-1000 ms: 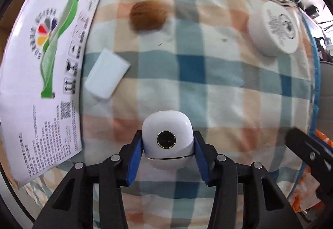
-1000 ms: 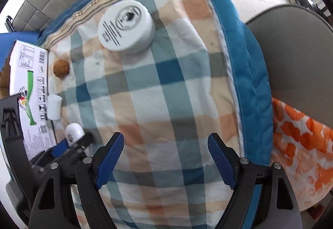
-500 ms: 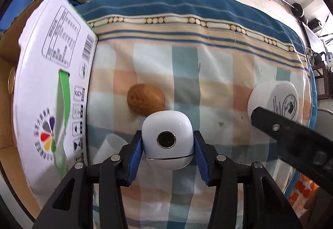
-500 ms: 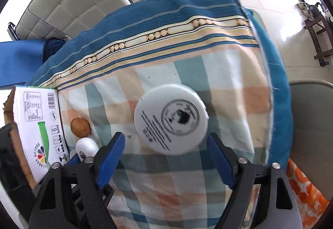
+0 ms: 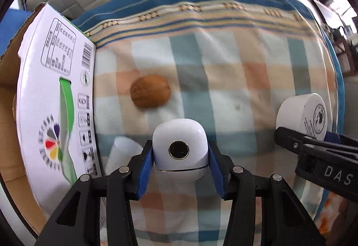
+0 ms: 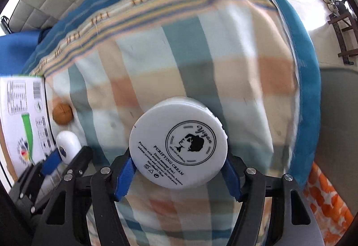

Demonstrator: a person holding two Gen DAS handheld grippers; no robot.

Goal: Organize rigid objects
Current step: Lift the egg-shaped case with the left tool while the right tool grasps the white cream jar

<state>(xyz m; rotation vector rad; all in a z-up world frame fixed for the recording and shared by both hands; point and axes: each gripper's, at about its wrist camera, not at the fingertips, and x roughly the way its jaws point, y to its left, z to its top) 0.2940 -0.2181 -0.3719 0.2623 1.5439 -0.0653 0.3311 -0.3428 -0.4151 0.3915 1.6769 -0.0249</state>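
A cardboard box [image 5: 56, 98] walled off the left edge of the checked cloth [image 5: 223, 80]. Just beside it lay a brown nut [image 5: 150, 94] and a white block [image 5: 122, 152]. The cloth's middle and far edge lay open; a cream jar [image 6: 179, 145] stood near the right edge.

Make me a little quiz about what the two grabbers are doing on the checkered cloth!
1. True or false: the left gripper holds a white case between its blue fingers.
2. What sits between the right gripper's fingers? A) the walnut B) the cream jar C) the cup
3. Fill in: the brown walnut lies on the cloth beside the ____.

Key:
1. True.
2. B, the cream jar, label facing the camera; both pads sit at its sides.
3. Box, the white printed carton at the cloth's left edge.
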